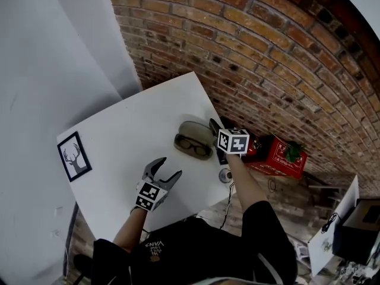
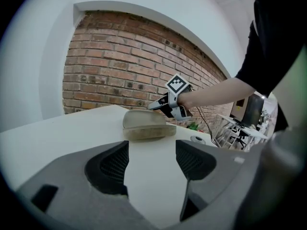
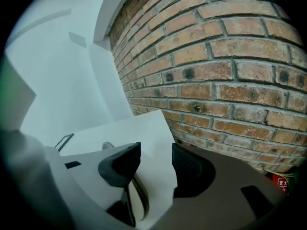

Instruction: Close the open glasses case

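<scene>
On the white counter [image 1: 127, 138] the glasses case [image 1: 193, 141] looks light and stiff; I'd nudge its lid [image 1: 191, 128], with left tongs [image 1: 165, 172] and right tongs [image 1: 214, 126] open.

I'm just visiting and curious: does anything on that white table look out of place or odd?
Nothing is spilled or broken. The glasses case lies open with glasses inside, and a framed deer picture seems to lie flat at a corner of the table rather than standing.

Upside-down white lettering on the black shirt [image 1: 196, 251], apparently "VANS". White print on the red box [image 1: 284, 157], too small to read.
</scene>
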Tool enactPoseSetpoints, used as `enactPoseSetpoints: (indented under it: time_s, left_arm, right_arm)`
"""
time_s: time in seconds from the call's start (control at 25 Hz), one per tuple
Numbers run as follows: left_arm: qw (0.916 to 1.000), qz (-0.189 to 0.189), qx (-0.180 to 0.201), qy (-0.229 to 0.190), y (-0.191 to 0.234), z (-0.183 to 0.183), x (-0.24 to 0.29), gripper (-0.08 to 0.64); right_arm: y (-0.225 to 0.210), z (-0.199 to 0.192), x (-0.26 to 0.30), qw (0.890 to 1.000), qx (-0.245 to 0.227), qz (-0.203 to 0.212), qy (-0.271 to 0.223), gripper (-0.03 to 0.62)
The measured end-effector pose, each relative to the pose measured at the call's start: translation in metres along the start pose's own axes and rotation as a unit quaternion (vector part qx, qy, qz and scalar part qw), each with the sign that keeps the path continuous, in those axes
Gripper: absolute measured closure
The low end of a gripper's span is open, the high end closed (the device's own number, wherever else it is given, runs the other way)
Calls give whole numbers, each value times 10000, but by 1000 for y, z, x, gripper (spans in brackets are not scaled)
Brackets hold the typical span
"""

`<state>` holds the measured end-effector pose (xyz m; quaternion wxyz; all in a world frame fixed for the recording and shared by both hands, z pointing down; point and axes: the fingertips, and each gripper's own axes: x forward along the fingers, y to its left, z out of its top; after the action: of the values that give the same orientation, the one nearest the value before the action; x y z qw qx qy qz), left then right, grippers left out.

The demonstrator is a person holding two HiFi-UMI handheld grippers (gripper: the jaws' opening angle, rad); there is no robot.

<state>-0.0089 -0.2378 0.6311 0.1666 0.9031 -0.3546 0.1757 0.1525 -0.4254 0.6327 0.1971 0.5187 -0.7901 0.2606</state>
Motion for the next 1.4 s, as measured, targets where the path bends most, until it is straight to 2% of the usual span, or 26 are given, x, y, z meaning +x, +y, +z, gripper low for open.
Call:
enactPoseSetpoints:
  time_s: [0.16, 0.64, 1.12, 1.28, 1.4]
  left_arm:
    - [10000, 7, -88, -7, 3, -3, 0, 258]
    - [9999, -10, -131, -85, -4, -2, 4, 258]
    - [10000, 23, -79, 24, -19, -6, 0, 258]
    - [10000, 62, -19, -72, -20, -3, -1, 258]
    - [9999, 91, 21, -68, -20, -3, -1, 258]
  right_arm:
    - [9, -7, 3, 9994, 32, 234, 263, 407]
    - [48, -14, -32, 9970, 285, 723, 46, 429]
    - [82, -35, -62, 9938, 308, 1072, -25, 402]
    - [91, -46, -70, 9932, 207, 1146, 22, 383]
    - [97, -50, -75, 9937, -70, 1115, -11, 387]
